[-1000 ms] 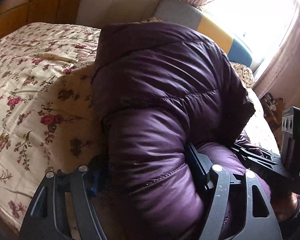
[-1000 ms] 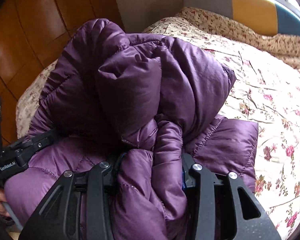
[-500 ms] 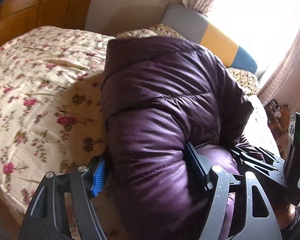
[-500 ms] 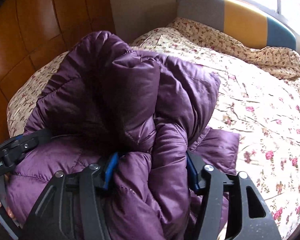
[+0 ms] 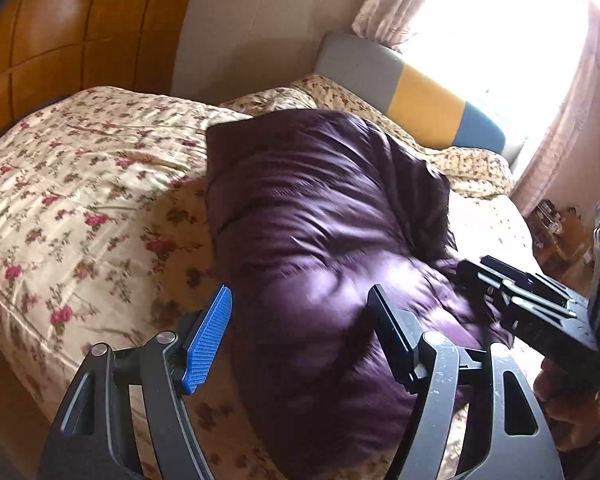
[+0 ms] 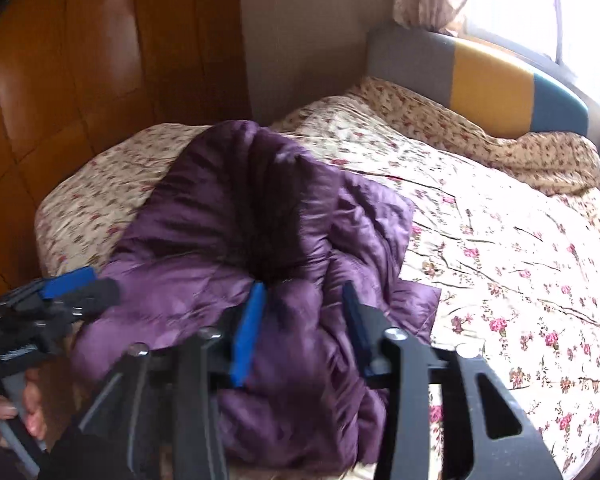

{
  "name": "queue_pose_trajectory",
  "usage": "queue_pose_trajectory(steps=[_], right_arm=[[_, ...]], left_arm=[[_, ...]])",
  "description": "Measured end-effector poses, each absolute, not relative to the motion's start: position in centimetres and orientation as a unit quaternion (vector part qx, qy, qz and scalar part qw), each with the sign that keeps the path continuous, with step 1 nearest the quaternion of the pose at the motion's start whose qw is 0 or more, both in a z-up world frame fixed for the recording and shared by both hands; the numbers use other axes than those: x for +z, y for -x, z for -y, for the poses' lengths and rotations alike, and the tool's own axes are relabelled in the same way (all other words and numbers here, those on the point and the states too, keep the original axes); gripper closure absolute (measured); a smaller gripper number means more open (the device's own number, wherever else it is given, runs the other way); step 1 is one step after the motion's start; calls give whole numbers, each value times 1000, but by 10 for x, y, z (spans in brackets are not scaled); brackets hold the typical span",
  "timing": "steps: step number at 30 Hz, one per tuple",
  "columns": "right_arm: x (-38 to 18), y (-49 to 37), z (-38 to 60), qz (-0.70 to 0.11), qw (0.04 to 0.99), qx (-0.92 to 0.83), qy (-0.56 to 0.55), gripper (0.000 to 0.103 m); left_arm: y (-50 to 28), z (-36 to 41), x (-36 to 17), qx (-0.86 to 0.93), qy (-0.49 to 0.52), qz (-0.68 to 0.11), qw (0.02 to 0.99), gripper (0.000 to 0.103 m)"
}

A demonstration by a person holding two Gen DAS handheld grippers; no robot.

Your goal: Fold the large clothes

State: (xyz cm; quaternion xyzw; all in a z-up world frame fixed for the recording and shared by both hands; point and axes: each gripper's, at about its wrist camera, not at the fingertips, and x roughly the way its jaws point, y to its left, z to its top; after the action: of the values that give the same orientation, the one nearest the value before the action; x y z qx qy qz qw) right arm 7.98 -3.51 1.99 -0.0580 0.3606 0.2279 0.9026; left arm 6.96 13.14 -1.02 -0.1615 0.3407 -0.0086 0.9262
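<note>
Presently the left tongs (image 5: 300, 322) stand spread and the right tongs (image 6: 304, 316) are closing, both empty above the purple jacket (image 5: 324, 240); unrestrained, its puffy fold may spring apart.

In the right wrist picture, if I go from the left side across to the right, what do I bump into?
The left gripper with a hand under it → the purple puffy jacket → the flowery bedspread → the colourful headboard by the bright window.
</note>
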Motion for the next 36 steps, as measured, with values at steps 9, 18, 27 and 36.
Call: queue_pose_trajectory(steps=[9,18,27,36], right_arm=[[-14,-67,28,-405,882,223,95,79],[-52,-67,27,-392,889,218,88,79],[-30,-63,38,-393,891,218,68,77],[-8,-63,42,-389,896,207,61,67]], left_arm=[[-69,-111,-27,-20,136,-355,925,33],[-74,-96,-39,-3,104,-354,929,33],[-64,-99,-22,14,113,-343,933,33],[-59,-99,-6,19,105,-323,940,33]])
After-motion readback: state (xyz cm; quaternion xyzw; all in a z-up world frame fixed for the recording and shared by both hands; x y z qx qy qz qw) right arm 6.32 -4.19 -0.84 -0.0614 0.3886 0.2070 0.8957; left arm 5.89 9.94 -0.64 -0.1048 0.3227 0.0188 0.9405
